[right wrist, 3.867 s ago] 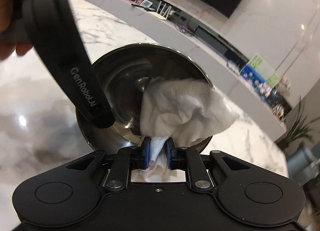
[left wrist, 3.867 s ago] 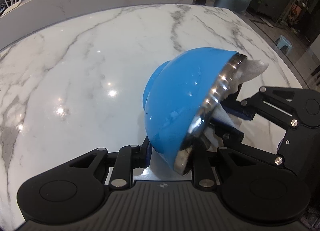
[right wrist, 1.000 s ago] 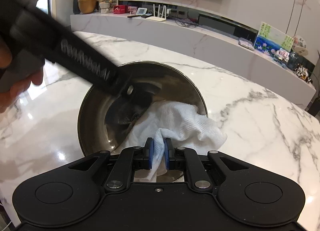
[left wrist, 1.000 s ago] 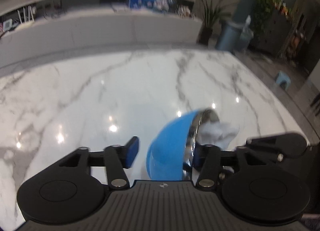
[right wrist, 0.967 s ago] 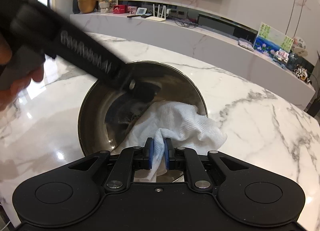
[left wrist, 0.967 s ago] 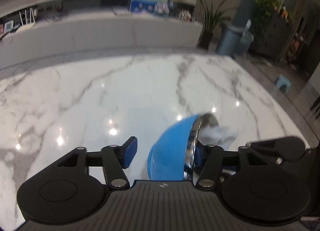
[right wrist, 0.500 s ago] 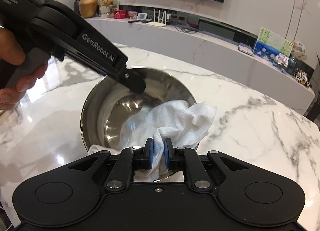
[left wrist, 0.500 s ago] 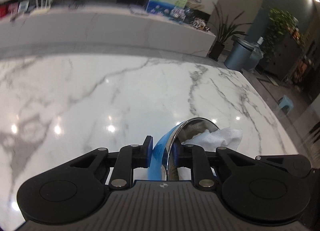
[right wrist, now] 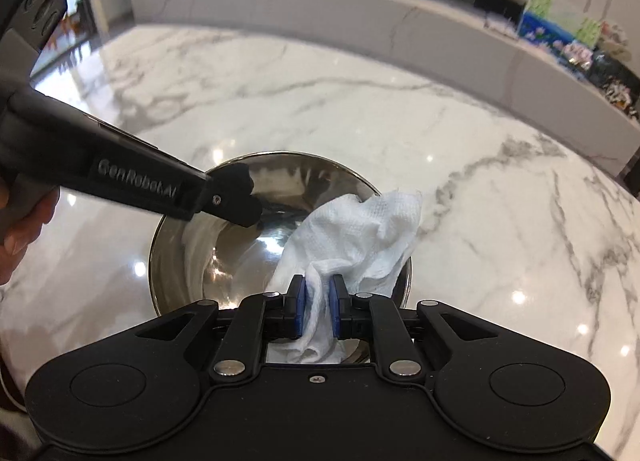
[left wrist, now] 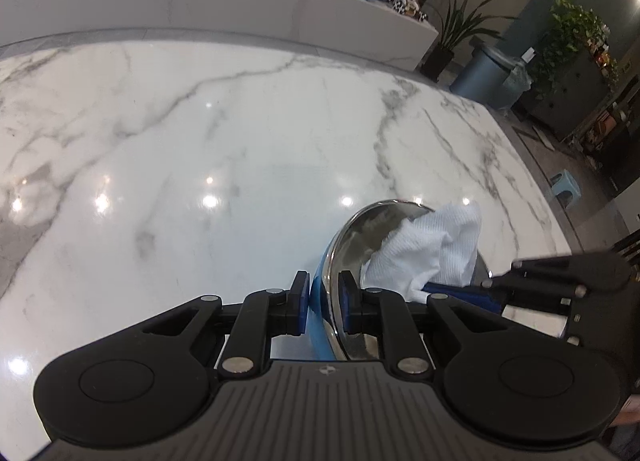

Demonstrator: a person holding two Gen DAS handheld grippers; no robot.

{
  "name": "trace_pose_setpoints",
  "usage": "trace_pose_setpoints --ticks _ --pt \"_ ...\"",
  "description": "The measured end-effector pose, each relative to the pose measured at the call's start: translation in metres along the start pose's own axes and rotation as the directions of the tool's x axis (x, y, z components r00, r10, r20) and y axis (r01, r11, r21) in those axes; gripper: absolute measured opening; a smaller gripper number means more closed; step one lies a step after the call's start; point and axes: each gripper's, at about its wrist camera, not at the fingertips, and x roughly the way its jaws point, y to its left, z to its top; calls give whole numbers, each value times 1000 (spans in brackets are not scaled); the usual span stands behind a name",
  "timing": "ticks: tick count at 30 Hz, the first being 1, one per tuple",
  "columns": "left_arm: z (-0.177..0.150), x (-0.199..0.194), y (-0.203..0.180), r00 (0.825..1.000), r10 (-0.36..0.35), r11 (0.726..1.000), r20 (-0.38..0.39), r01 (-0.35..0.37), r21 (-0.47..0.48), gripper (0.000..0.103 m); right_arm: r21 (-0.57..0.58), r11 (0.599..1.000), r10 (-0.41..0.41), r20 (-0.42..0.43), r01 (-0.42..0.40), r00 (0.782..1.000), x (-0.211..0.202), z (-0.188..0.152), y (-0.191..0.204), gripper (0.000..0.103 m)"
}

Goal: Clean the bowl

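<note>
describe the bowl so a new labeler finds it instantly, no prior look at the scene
On the white marble table, look at its near edge, right in front of both grippers. The bowl sits there: blue outside, mirror-shiny steel inside, its rim pinched by the left gripper. It is the only vessel on the table, and a crumpled white paper towel held by the right gripper drapes over its rim.

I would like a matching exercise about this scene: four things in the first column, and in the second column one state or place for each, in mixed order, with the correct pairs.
Column 1
1. left gripper
2. right gripper
3. bowl
4. marble table

Column 2
A. lies under the bowl
B. shut on the paper towel
C. blue outside, shiny metal inside
D. shut on the bowl's rim

Pairs: 1-D, 2-B, 3-C, 4-A
</note>
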Motion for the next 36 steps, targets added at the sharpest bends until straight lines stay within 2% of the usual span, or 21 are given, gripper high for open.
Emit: trace_pose_setpoints --ticks 5,9,15,22,29,30,32,36 --pt "0 1 1 1000 -2 1000 -11 2 1 11 -94 995 4 -88 -12 996 11 13 6 12" --pt "0 -1 2 1000 -7 1000 -14 7 -5 11 -105 994 11 -92 -20 996 14 16 12 12" --pt "0 3 4 1000 -1 999 -26 0 -36 10 -79 993 85 -93 -92 992 15 21 13 12" --pt "-1 4 -2 999 32 999 -34 -32 -9 10 12 980 199 -125 -199 972 4 29 15 12" --pt "0 1 1 998 20 999 -54 -22 -28 10 -83 991 89 -134 -101 987 5 25 34 16" --pt "0 0 2 998 14 999 -57 -16 -40 10 -88 992 80 -128 -91 989 4 24 35 19" --pt "0 -2 4 998 5 998 -62 -8 -55 10 -99 993 56 -113 -68 992 1 23 35 34" --pt "0 -2 2 997 6 999 -77 -10 -51 13 -110 993 20 -110 -32 994 -1 23 29 37"
